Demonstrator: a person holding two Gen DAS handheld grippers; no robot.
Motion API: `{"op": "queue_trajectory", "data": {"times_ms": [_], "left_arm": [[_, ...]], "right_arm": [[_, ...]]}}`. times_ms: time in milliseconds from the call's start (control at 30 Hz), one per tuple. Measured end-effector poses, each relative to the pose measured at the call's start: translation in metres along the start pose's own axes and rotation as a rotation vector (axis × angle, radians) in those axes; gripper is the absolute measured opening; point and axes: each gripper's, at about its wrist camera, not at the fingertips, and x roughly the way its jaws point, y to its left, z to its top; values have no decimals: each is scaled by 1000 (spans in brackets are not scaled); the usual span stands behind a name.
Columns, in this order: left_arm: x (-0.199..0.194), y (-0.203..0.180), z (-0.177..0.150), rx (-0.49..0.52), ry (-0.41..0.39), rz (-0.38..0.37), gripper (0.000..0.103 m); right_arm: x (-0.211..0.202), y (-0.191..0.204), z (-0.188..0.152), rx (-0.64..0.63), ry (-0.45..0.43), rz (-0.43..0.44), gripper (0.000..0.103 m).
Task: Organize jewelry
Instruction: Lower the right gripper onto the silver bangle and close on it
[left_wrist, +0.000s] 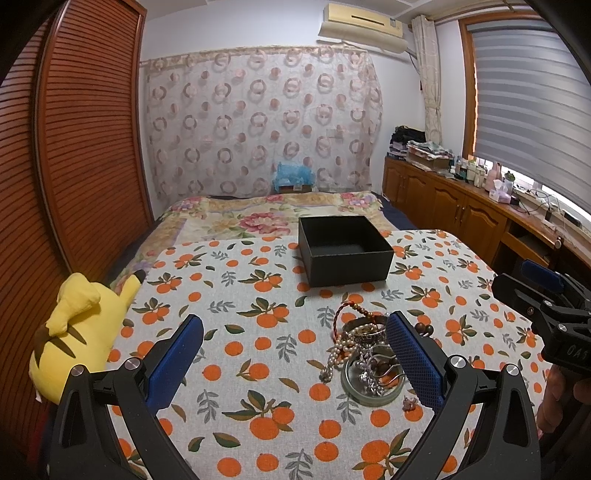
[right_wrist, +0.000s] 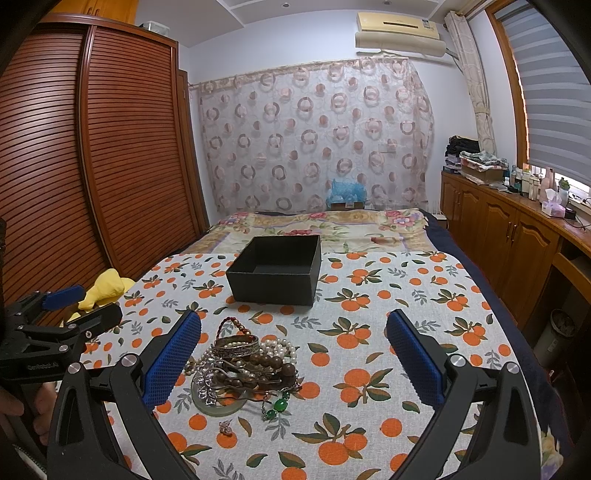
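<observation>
A pile of jewelry (left_wrist: 364, 350) lies on the orange-print cloth: pearl strands, a metal bangle, a red cord, a pale jade bangle. In the right wrist view the pile (right_wrist: 245, 363) also shows brown wooden beads and a green pendant (right_wrist: 277, 405). An open, empty black box (left_wrist: 345, 249) stands behind the pile; it also shows in the right wrist view (right_wrist: 275, 269). My left gripper (left_wrist: 295, 360) is open above the cloth, its right finger beside the pile. My right gripper (right_wrist: 293, 360) is open, its left finger beside the pile. Both hold nothing.
A yellow plush toy (left_wrist: 79, 332) lies at the cloth's left edge. A small earring (right_wrist: 225, 427) lies in front of the pile. A floral bedspread (left_wrist: 236, 218) extends behind the box. A wooden wardrobe stands on the left, wooden cabinets (right_wrist: 509, 236) on the right.
</observation>
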Motion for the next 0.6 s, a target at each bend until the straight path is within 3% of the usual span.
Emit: {"op": "queue_trajectory", "data": {"times_ms": [367, 600], "left_arm": [[30, 9, -12, 25, 87, -27, 96], [49, 22, -22, 38, 147, -40, 96]], "right_arm": [[22, 17, -1, -62, 67, 97, 100], [50, 27, -6, -123, 160, 189, 84]]}}
